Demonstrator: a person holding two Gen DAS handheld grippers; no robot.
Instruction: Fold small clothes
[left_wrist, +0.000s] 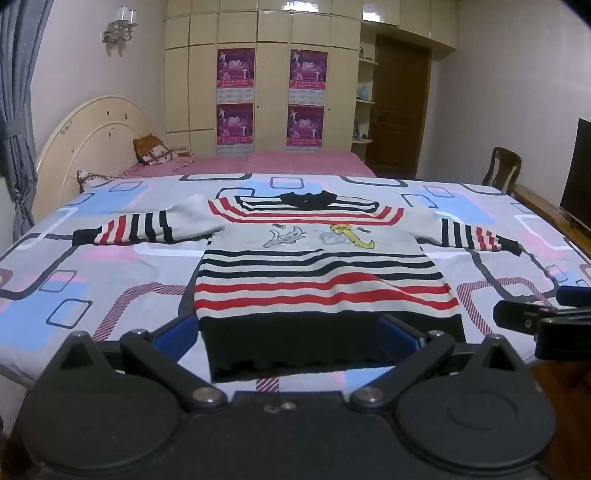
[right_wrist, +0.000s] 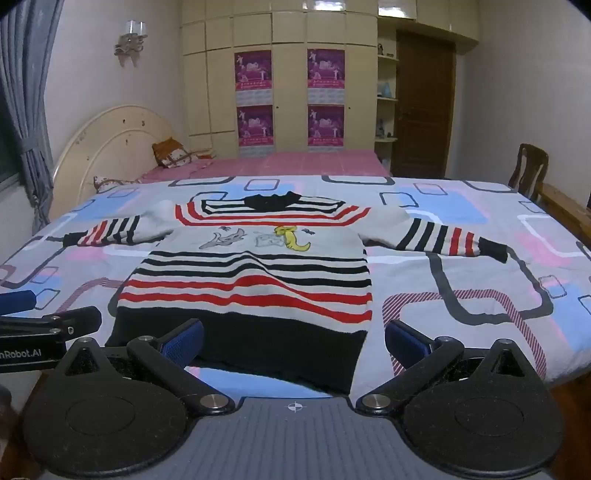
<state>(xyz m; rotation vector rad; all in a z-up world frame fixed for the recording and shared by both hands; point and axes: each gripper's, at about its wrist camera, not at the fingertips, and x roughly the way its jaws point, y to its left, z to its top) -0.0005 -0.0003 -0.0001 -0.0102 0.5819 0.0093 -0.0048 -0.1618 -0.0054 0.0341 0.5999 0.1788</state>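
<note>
A small grey sweater (left_wrist: 317, 273) with red and black stripes, a black hem and cartoon figures lies flat, front up, on the patterned bedsheet (left_wrist: 92, 288), both sleeves spread out to the sides. It also shows in the right wrist view (right_wrist: 251, 280). My left gripper (left_wrist: 288, 336) is open, its blue pads on either side of the black hem near the bed's front edge. My right gripper (right_wrist: 293, 341) is open over the hem's right part. The right gripper also shows at the right edge of the left wrist view (left_wrist: 546, 317). The left gripper shows at the left edge of the right wrist view (right_wrist: 48, 325).
A second bed with a pink cover (left_wrist: 280, 162) stands behind, with pillows (left_wrist: 151, 149) by a cream headboard (left_wrist: 92, 140). A wardrobe (left_wrist: 258, 74) with posters fills the back wall. A wooden chair (left_wrist: 502, 166) and a dark screen (left_wrist: 576, 173) stand at the right.
</note>
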